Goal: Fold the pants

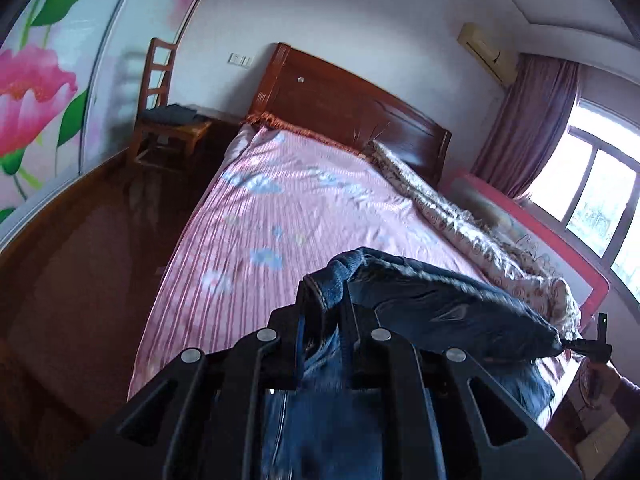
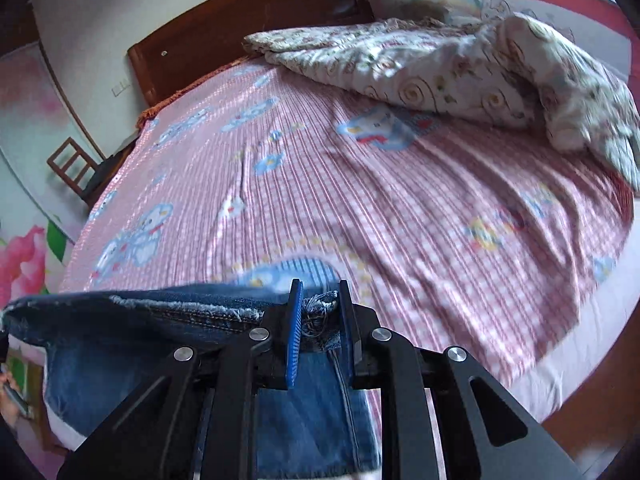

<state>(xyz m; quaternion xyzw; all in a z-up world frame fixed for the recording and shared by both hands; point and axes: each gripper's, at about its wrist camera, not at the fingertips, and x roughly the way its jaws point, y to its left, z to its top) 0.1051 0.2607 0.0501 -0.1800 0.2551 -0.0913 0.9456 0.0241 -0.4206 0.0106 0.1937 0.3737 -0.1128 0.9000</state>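
Bed (image 2: 400, 200) fills both views, pink sheet bare ahead of us toward 12 o'clock, quilt (image 2: 440, 64) bunched at 1 to 2 o'clock in the right view. Jeans (image 1: 440, 300) hang off the bed's near edge, held up between our two tools, their top edge stretched side to side: 3 o'clock from the left gripper (image 1: 324, 304), 9 o'clock from the right gripper (image 2: 320, 308). Both sets of jaws are clamped on denim. The rest hangs below us; its direction can't be read. We judge the lay-down goes forward; neither hand is nearer.

Black tool (image 2: 320, 304), blue pads (image 2: 294, 336), silver rivets.
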